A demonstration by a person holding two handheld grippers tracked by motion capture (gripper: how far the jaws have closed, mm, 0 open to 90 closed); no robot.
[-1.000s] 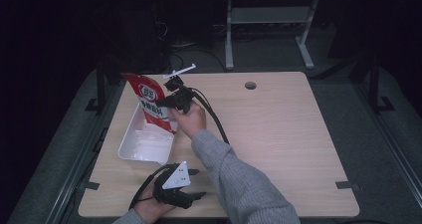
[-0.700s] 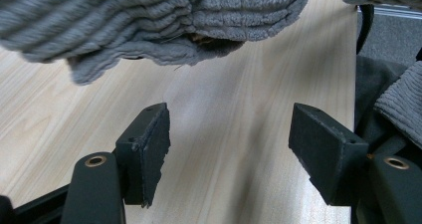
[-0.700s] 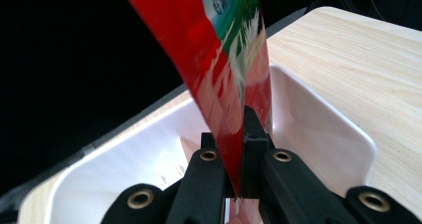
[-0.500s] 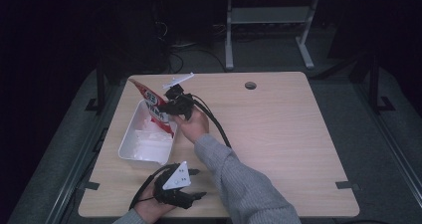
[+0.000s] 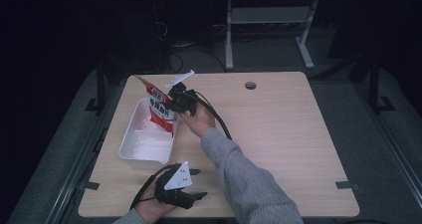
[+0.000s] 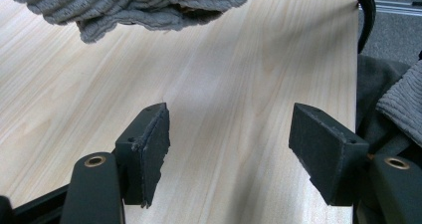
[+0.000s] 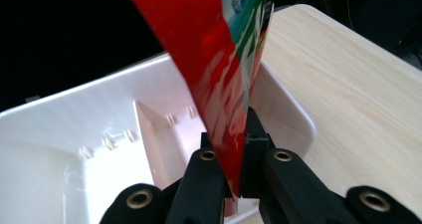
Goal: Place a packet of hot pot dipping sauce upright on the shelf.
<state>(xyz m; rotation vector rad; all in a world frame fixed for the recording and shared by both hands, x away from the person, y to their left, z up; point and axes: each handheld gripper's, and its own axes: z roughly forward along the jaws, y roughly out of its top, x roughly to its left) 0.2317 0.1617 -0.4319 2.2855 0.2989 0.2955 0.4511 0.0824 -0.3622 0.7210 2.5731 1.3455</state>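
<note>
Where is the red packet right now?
In the high view the red packet is at the table's left rear, clamped in the right gripper and held over the white tray.

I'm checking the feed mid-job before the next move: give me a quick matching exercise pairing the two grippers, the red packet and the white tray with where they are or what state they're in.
Column one:
1. left gripper
2. right gripper
3. red packet
4. white tray

Column two:
A. on the table, under the packet, nothing visible in it
B. jaws apart over bare wood at the near edge
C. clamped between two jaws, hanging above the tray
D. jaws shut on a thin red edge

Pairs: 1-B, 2-D, 3-C, 4-A
</note>
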